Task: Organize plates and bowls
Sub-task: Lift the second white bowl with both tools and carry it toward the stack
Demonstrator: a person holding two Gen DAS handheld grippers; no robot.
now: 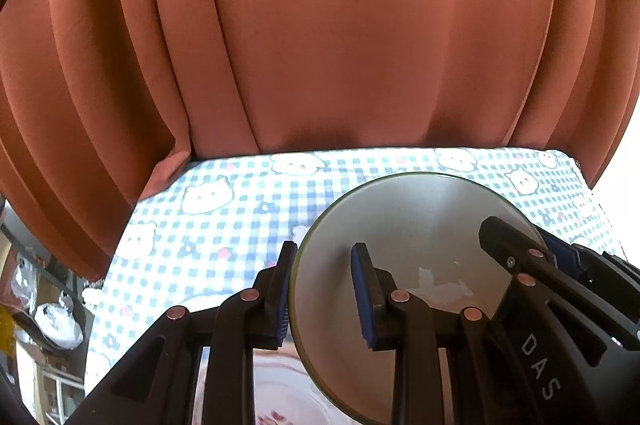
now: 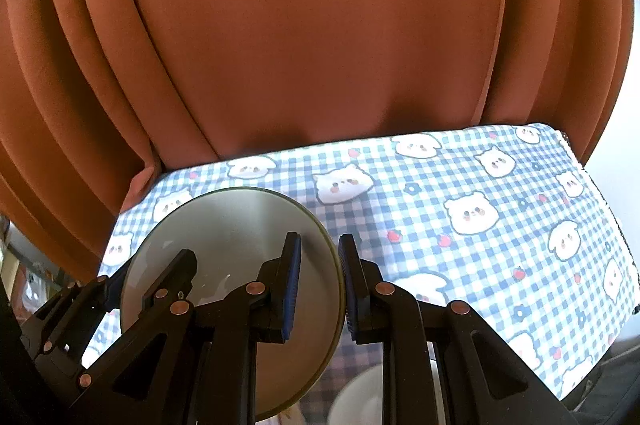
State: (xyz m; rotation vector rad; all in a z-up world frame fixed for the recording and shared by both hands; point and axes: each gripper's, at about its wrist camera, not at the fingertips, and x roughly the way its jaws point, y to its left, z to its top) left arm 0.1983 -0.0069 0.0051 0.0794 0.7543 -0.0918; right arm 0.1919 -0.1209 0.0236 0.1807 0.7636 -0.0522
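A round grey-green plate (image 1: 420, 225) hangs tilted above the table, gripped at opposite edges by both grippers. My left gripper (image 1: 324, 293) is shut on its left rim, one blue pad outside and one on the inner face. In the right wrist view the same plate (image 2: 232, 225) has its right rim pinched by my right gripper (image 2: 320, 285), which is also shut. Each gripper shows in the other's view: the right gripper (image 1: 528, 245) and the left gripper (image 2: 148, 273). A smear of white residue (image 1: 440, 285) lies on the plate's face.
The table carries a blue-checked cloth with bear faces (image 2: 460, 209). An orange curtain (image 1: 360, 25) hangs right behind its far edge. Below the grippers sit a patterned dish (image 1: 280, 397) and a white bowl (image 2: 360, 397). Household clutter (image 1: 52, 321) stands past the table's left edge.
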